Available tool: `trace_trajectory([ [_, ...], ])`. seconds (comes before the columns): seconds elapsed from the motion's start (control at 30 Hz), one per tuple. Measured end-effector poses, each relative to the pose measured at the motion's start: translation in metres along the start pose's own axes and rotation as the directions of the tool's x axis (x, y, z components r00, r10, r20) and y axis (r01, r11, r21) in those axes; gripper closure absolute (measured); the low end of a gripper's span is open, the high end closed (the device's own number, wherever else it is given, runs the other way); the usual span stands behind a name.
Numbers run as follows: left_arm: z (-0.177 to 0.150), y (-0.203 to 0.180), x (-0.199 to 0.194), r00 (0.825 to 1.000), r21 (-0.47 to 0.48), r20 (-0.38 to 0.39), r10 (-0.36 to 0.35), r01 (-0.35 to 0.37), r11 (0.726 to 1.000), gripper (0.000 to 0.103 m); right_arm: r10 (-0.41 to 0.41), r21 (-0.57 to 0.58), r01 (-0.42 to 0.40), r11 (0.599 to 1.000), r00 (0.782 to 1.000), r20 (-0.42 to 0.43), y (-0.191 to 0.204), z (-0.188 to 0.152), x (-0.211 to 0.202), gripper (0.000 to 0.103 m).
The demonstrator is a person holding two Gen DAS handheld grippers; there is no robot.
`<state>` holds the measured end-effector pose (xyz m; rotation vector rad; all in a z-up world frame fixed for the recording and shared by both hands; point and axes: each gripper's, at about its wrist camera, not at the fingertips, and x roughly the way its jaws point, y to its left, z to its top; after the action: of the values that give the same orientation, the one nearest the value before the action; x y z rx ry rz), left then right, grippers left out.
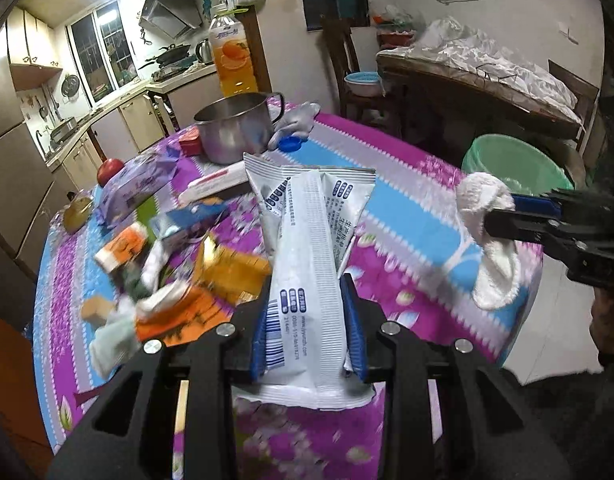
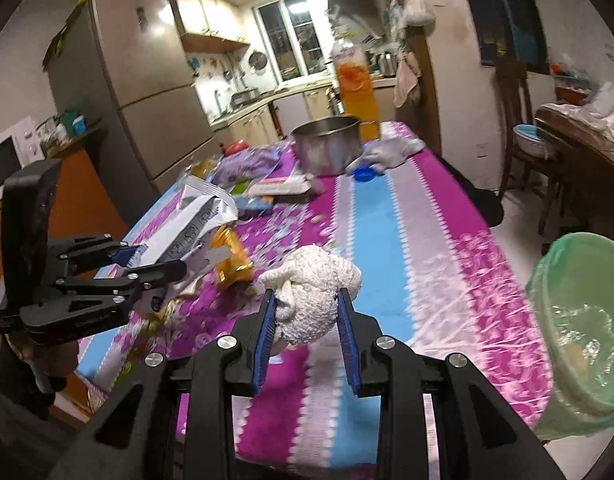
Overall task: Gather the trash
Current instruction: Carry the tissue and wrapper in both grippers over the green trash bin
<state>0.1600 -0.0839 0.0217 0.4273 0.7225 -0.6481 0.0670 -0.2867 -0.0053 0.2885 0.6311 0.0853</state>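
My left gripper (image 1: 307, 292) is shut on a white and grey snack wrapper (image 1: 307, 240), held up above the table; the same gripper (image 2: 155, 262) and wrapper (image 2: 195, 220) show at the left of the right wrist view. My right gripper (image 2: 307, 296) is shut on a crumpled white tissue wad (image 2: 313, 292), lifted off the cloth. In the left wrist view that gripper (image 1: 499, 216) and its tissue wad (image 1: 487, 216) hang at the right near the table edge. A green-lined trash bin (image 2: 583, 332) stands beside the table; its rim (image 1: 511, 164) shows behind the wad.
The table has a pink, blue and grey flowered cloth (image 2: 387, 220). On it lie a heap of orange and white wrappers (image 1: 179, 280), a purple packet (image 1: 135, 188), a steel pot (image 1: 235, 128), a blue cap (image 1: 289, 144), a juice bottle (image 1: 231, 56) and an apple (image 1: 110, 170).
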Motion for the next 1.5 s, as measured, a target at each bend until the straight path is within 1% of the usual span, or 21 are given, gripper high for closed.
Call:
trace_trajectory([
  [0.07, 0.012, -0.008, 0.005, 1.000, 0.006, 0.004, -0.017, 0.017, 1.000, 0.073, -0.022, 0.011, 0.022, 1.000, 1.000, 0.015, -0.009, 0.003, -0.009, 0.072],
  [0.2, 0.039, -0.038, 0.013, 0.997, 0.070, 0.028, -0.071, 0.069, 0.995, 0.073, -0.075, 0.046, 0.073, 0.996, 0.996, 0.052, -0.036, 0.010, -0.033, 0.072],
  [0.27, 0.052, -0.055, 0.019, 0.994, 0.107, 0.037, -0.103, 0.098, 0.989, 0.073, -0.120, 0.069, 0.114, 0.991, 0.990, 0.079, -0.054, 0.015, -0.050, 0.072],
  [0.37, 0.073, -0.087, 0.033, 0.984, 0.168, 0.028, -0.176, 0.169, 0.971, 0.073, -0.197, 0.104, 0.186, 0.977, 0.974, 0.110, -0.080, 0.021, -0.076, 0.072],
  [0.43, 0.085, -0.110, 0.042, 0.977, 0.204, 0.017, -0.214, 0.206, 0.957, 0.073, -0.265, 0.121, 0.250, 0.961, 0.956, 0.124, -0.099, 0.025, -0.094, 0.072],
  [0.53, 0.102, -0.140, 0.055, 0.972, 0.257, 0.011, -0.234, 0.224, 0.940, 0.073, -0.356, 0.142, 0.338, 0.931, 0.924, 0.137, -0.127, 0.031, -0.123, 0.072],
  [0.67, 0.126, -0.185, 0.074, 0.961, 0.317, -0.015, -0.277, 0.267, 0.910, 0.073, -0.462, 0.161, 0.441, 0.883, 0.878, 0.123, -0.166, 0.039, -0.155, 0.072],
  [0.77, 0.139, -0.213, 0.087, 0.958, 0.348, -0.032, -0.285, 0.278, 0.895, 0.073, -0.517, 0.165, 0.499, 0.851, 0.851, 0.092, -0.194, 0.043, -0.169, 0.072],
  [0.8, 0.145, -0.224, 0.094, 0.959, 0.358, -0.036, -0.282, 0.275, 0.892, 0.073, -0.528, 0.165, 0.511, 0.844, 0.846, 0.082, -0.202, 0.044, -0.171, 0.072],
  [0.83, 0.149, -0.230, 0.099, 0.958, 0.359, -0.043, -0.283, 0.279, 0.891, 0.073, -0.548, 0.163, 0.533, 0.830, 0.834, 0.067, -0.210, 0.043, -0.175, 0.072],
  [0.93, 0.160, -0.253, 0.113, 0.951, 0.344, -0.076, -0.299, 0.306, 0.888, 0.073, -0.586, 0.152, 0.575, 0.804, 0.810, 0.033, -0.231, 0.040, -0.179, 0.072],
  [1.03, 0.166, -0.271, 0.120, 0.958, 0.366, -0.067, -0.280, 0.284, 0.886, 0.073, -0.605, 0.145, 0.599, 0.787, 0.796, -0.001, -0.250, 0.037, -0.177, 0.072],
  [1.2, 0.173, -0.288, 0.125, 0.961, 0.381, -0.064, -0.270, 0.274, 0.883, 0.073, -0.601, 0.158, 0.607, 0.779, 0.795, -0.089, -0.284, 0.036, -0.162, 0.072],
  [1.27, 0.175, -0.292, 0.127, 0.961, 0.385, -0.070, -0.268, 0.274, 0.882, 0.073, -0.595, 0.157, 0.608, 0.778, 0.794, -0.127, -0.288, 0.035, -0.152, 0.072],
  [1.3, 0.176, -0.297, 0.129, 0.961, 0.390, -0.077, -0.267, 0.275, 0.879, 0.073, -0.586, 0.154, 0.606, 0.780, 0.795, -0.157, -0.296, 0.036, -0.148, 0.072],
  [1.37, 0.178, -0.304, 0.134, 0.961, 0.408, -0.090, -0.260, 0.273, 0.871, 0.073, -0.570, 0.155, 0.600, 0.785, 0.797, -0.199, -0.298, 0.036, -0.140, 0.072],
  [1.43, 0.178, -0.311, 0.140, 0.962, 0.425, -0.107, -0.252, 0.274, 0.863, 0.073, -0.555, 0.146, 0.597, 0.789, 0.794, -0.248, -0.308, 0.037, -0.131, 0.072],
  [1.5, 0.177, -0.314, 0.148, 0.955, 0.442, -0.146, -0.257, 0.296, 0.847, 0.073, -0.535, 0.137, 0.587, 0.798, 0.795, -0.286, -0.310, 0.038, -0.122, 0.072],
])
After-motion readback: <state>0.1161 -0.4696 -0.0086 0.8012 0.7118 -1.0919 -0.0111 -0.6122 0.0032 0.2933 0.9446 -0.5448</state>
